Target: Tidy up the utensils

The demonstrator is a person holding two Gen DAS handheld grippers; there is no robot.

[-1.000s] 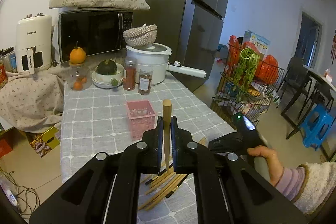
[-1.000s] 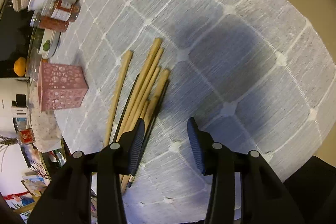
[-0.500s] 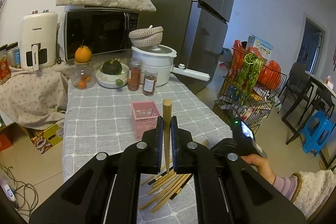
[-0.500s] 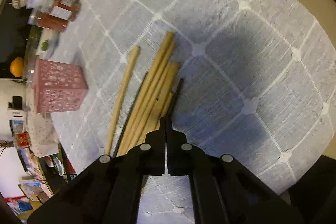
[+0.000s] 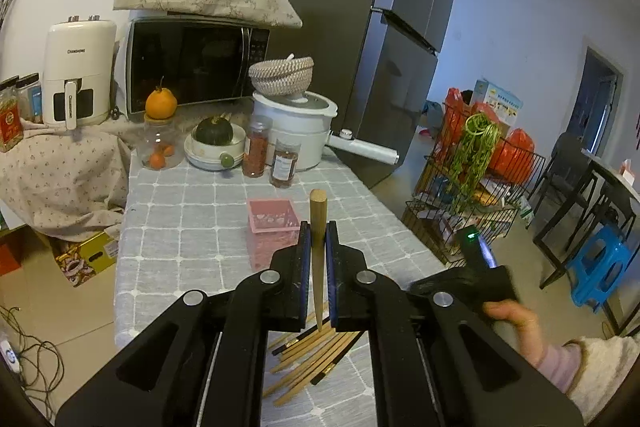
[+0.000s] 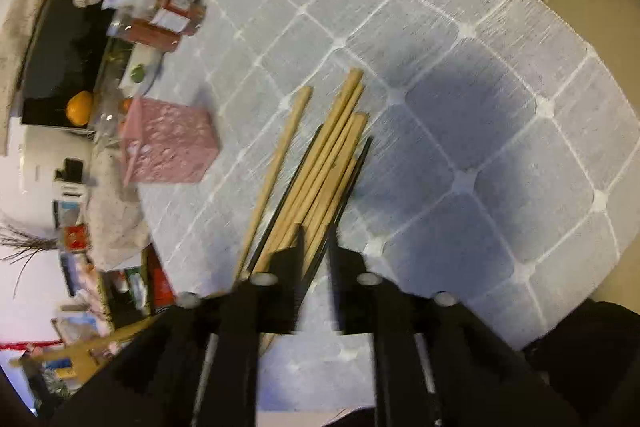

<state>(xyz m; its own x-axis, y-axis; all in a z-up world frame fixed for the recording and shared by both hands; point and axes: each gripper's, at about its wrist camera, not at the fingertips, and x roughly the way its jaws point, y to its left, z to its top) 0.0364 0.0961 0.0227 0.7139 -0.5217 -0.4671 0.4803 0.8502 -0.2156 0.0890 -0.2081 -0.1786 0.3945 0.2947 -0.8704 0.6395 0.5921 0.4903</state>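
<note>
The checked table (image 5: 192,227) holds a pink basket (image 5: 273,217) and a heap of chopsticks (image 6: 320,171). The left gripper (image 5: 319,259) pinches one chopstick (image 5: 318,227) upright, due for the basket. The right gripper (image 6: 314,247), its jaws just reopening, straddles the heap without gripping. The white air fryer (image 5: 78,75) carries lettering too small to read.

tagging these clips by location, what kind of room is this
Most likely a home kitchen that opens onto a dining area. A microwave and a tall fridge stand behind a cloth-covered table with spice jars and chopsticks on it.
</note>
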